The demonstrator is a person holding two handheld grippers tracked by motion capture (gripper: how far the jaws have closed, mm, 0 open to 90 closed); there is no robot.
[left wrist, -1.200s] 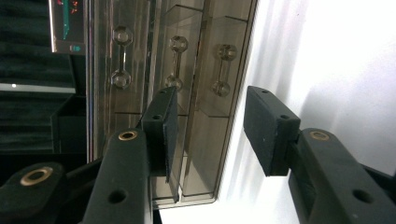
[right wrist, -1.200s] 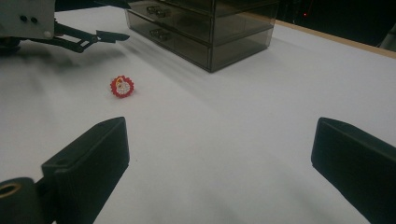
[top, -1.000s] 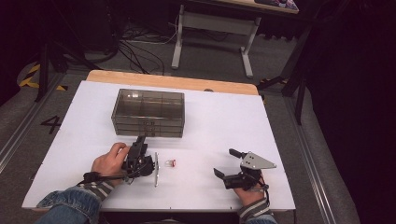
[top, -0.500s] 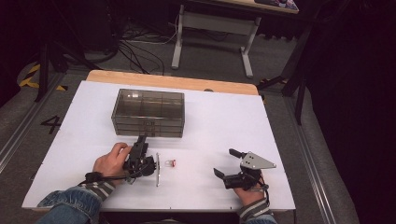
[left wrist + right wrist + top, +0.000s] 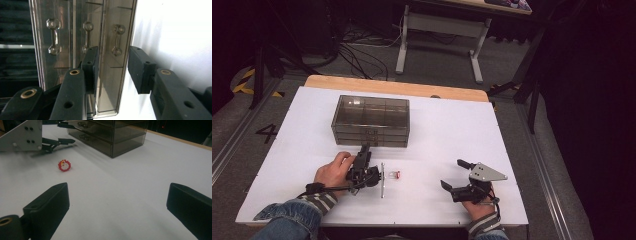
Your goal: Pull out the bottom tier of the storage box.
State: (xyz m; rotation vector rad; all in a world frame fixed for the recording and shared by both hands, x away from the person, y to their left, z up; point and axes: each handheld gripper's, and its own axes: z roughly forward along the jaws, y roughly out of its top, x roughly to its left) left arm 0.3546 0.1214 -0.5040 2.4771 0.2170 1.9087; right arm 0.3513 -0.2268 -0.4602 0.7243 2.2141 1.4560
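A smoky clear drawer box (image 5: 370,120) with three stacked drawers stands at the middle of the white table (image 5: 452,125). My left gripper (image 5: 364,151) lies rolled on its side right in front of the box. In the left gripper view its jaws (image 5: 113,68) have just been closing. They still stand apart, either side of the lowest drawer's front, and the handle (image 5: 117,40) lies just beyond the fingertips, untouched. A small red round piece (image 5: 398,174) (image 5: 64,165) lies on the table between the hands. My right gripper (image 5: 452,174) (image 5: 117,207) rests open near the front edge, with nothing in it.
The table's wooden back edge (image 5: 397,87) runs behind the box. Beyond it on the floor are cables and a desk frame (image 5: 439,40). In the right gripper view the left gripper's grey plate (image 5: 21,135) shows at top left, beside the box (image 5: 112,137).
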